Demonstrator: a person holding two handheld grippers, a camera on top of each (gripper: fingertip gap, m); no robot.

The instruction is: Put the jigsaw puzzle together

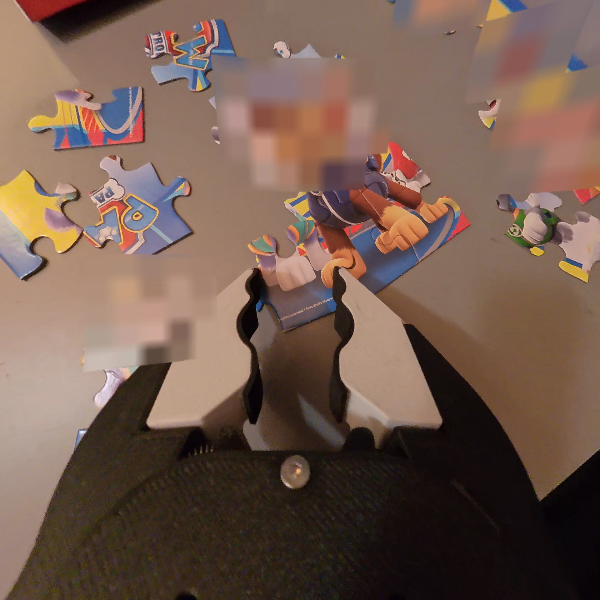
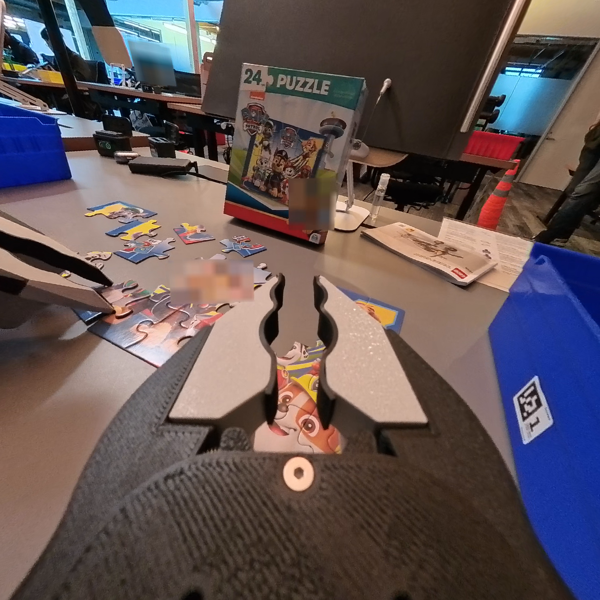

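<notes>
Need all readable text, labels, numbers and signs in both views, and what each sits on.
I won't quote any writing; these are the things that bear it:
puzzle box: large print, legible.
white tag on blue bin: code marker and characters, legible.
booklet: title and logo, upside down.
loose puzzle pieces: logo letter fragments.
joined puzzle section: fine white edge print.
paper sheet: too small to read.

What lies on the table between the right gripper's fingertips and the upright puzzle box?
In the right wrist view, only bare grey table lies between the right gripper and the puzzle box; loose puzzle pieces lie off to the left.
</notes>
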